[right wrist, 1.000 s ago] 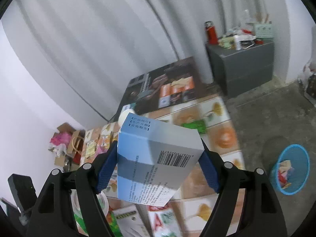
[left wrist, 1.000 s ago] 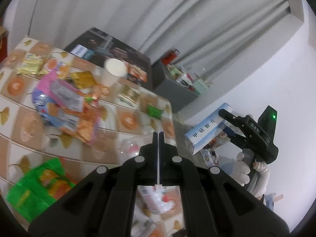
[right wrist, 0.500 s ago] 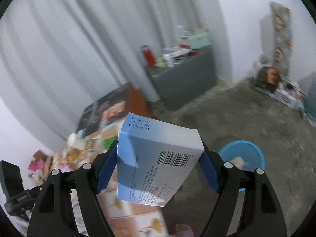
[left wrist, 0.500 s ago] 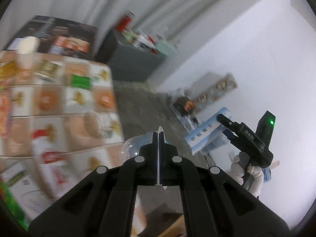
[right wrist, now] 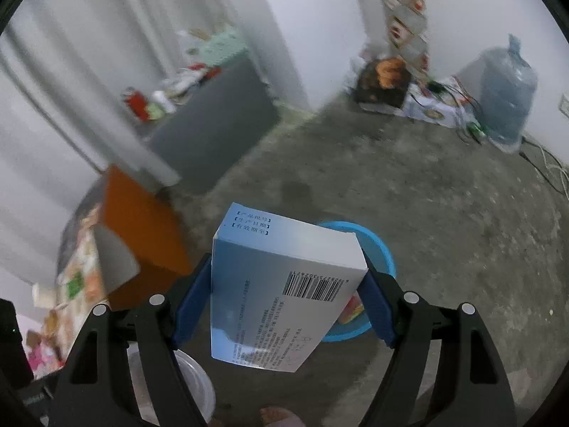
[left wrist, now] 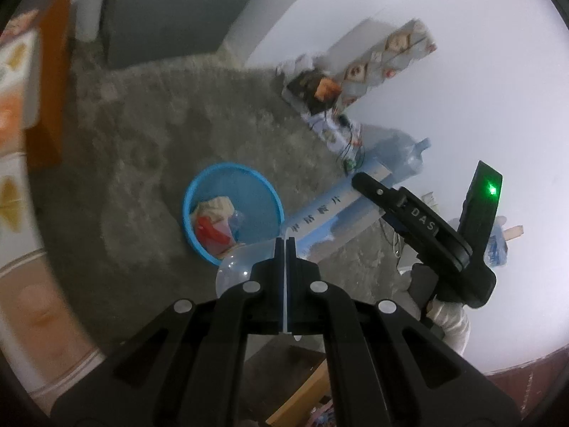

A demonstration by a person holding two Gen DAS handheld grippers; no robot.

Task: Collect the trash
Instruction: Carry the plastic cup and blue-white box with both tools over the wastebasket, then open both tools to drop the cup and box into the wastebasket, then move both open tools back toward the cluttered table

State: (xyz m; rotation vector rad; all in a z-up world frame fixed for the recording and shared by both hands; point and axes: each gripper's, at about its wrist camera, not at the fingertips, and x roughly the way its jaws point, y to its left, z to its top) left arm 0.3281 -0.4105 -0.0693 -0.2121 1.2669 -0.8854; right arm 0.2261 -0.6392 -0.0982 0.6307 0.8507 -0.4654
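Note:
My left gripper (left wrist: 285, 240) is shut on the thin wall of a clear plastic cup (left wrist: 233, 268), which hangs just in front of a blue mesh basket (left wrist: 227, 168) on the floor. The basket holds red and beige wrappers. My right gripper (right wrist: 286, 274) is shut on a blue-and-white carton (right wrist: 284, 295) with a barcode, its blue pads (right wrist: 190, 302) pressing both sides. The carton hangs above the basket's rim (right wrist: 378, 247) and hides most of it. In the left wrist view the right gripper (left wrist: 359, 186) holds the carton (left wrist: 320, 213) right of the basket. The cup (right wrist: 188, 380) also shows at the right view's lower left.
The table (left wrist: 17, 284) with its patterned cloth stands left of the basket, its orange side (right wrist: 142, 227) facing it. A grey cabinet (right wrist: 213, 131) stands by the curtain. A water jug (right wrist: 505, 89), boxes and cables (right wrist: 544, 163) line the wall. A foot (right wrist: 277, 416) is below.
Both grippers have swung away from the table and tipped downward over the floor. The blue basket has come close under them. The cup and the carton stay gripped.

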